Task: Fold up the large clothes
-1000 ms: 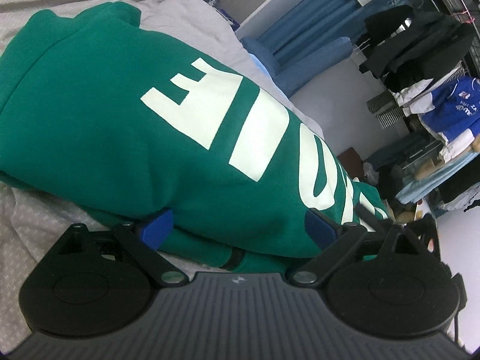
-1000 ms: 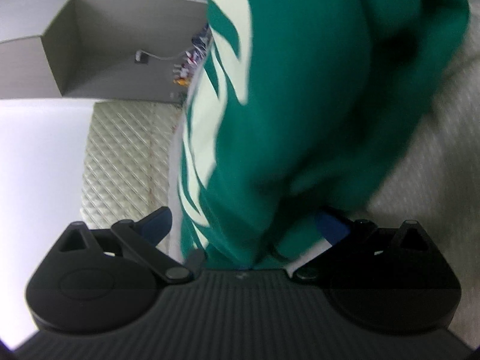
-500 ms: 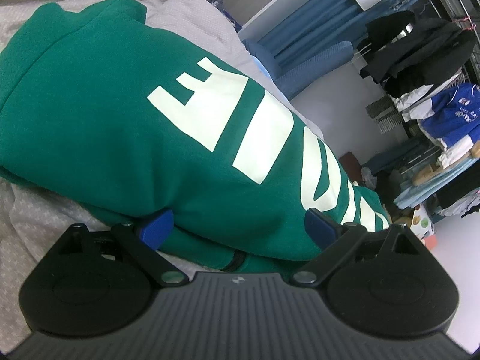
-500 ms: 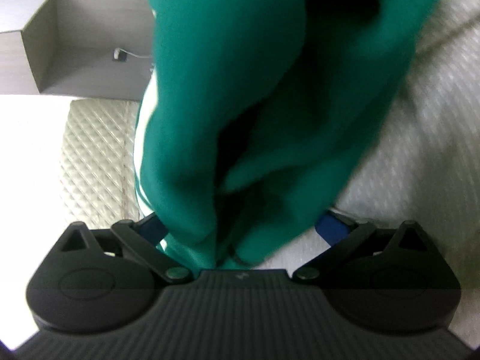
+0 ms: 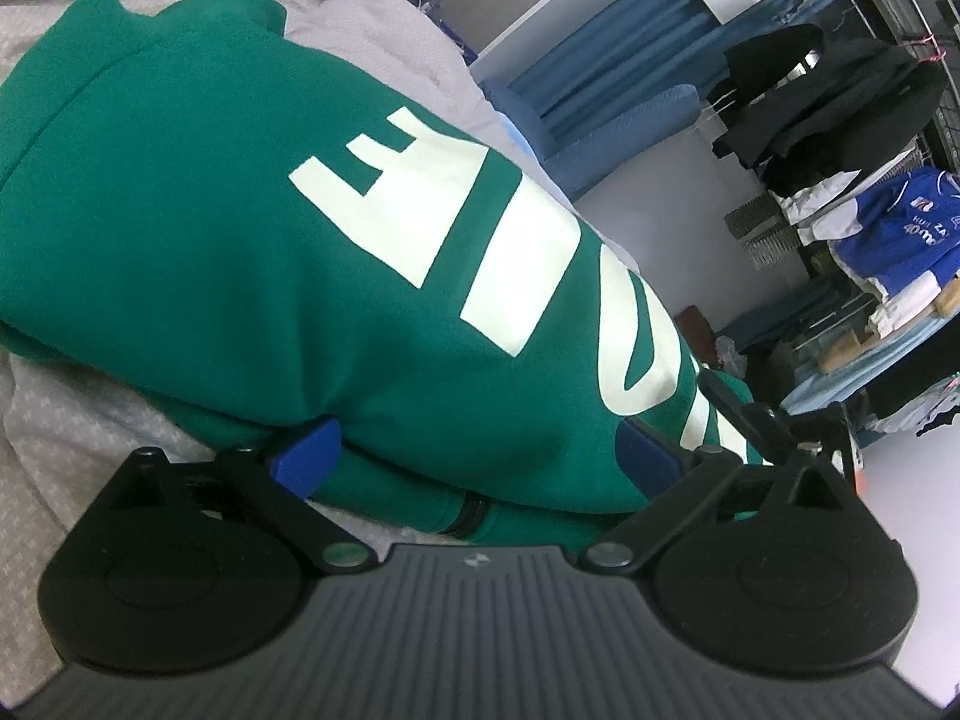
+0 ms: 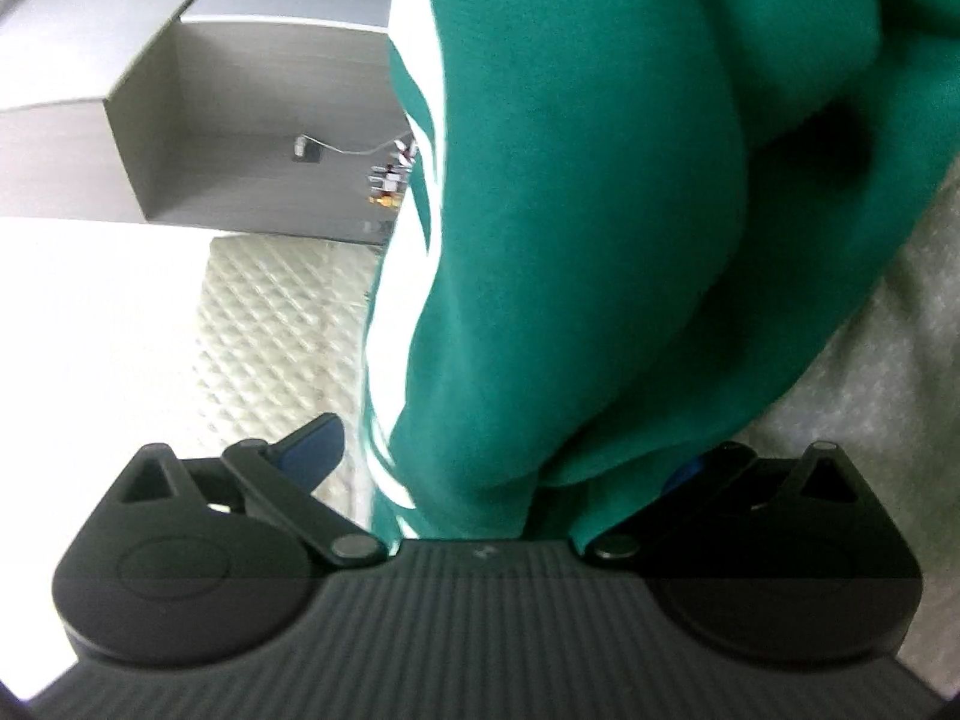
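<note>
A green sweatshirt with large white letters lies folded on a grey bed sheet. My left gripper is open, its blue pads either side of the sweatshirt's near folded edge, with cloth bulging between them. In the right wrist view the same sweatshirt fills the frame and hangs between the wide-open fingers of my right gripper. The right blue pad is mostly covered by cloth. My right gripper also shows at the sweatshirt's far end in the left wrist view.
A blue chair and curtain stand beyond the bed. A rack of dark and blue clothes fills the right. In the right wrist view a quilted headboard and grey shelving lie to the left.
The left gripper has barely moved. The right gripper has shifted along the sweatshirt, and the cloth between its fingers has swung and resettled; its jaws stay wide apart.
</note>
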Action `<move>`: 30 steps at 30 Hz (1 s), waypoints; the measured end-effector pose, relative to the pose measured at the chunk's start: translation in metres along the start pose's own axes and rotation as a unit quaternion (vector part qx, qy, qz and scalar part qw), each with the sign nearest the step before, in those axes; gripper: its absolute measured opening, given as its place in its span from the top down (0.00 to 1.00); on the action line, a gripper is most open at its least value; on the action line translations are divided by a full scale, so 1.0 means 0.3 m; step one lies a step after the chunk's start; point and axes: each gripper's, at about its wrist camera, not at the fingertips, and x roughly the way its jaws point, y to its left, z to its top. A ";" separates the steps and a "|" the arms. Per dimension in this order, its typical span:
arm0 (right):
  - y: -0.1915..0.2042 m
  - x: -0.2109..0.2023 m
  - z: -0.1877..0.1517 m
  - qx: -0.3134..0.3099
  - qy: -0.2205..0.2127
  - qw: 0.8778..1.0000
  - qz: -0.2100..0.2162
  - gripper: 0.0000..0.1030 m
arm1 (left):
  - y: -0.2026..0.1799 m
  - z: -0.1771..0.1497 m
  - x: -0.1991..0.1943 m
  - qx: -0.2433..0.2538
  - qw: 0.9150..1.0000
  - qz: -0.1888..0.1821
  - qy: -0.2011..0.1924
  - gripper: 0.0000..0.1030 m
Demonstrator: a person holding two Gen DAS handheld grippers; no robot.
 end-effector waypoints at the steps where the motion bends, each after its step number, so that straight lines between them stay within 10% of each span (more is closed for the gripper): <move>1: 0.000 0.005 0.003 -0.008 -0.001 1.000 -0.013 0.00 | 0.002 -0.003 0.005 -0.002 1.000 0.002 0.005 0.03; 11: -0.030 0.013 0.036 -0.006 -0.019 0.999 -0.044 0.02 | 0.007 -0.010 0.026 -0.005 1.000 0.008 0.008 0.03; 17: 0.021 -0.033 0.006 -0.050 -0.016 0.997 -0.052 0.46 | 0.029 -0.016 0.019 -0.055 0.997 -0.060 0.003 0.00; 21: 0.045 -0.072 0.015 -0.058 -0.017 0.997 -0.040 0.55 | 0.069 -0.026 0.027 -0.131 0.979 -0.154 0.017 0.00; 26: 0.046 -0.097 0.017 -0.058 -0.021 0.998 -0.020 0.59 | 0.166 -0.090 0.145 -0.248 0.936 -0.231 0.094 0.00; 30: 0.028 -0.098 0.006 -0.056 -0.022 0.998 -0.017 0.60 | 0.191 -0.092 0.155 -0.256 0.938 -0.226 0.058 0.00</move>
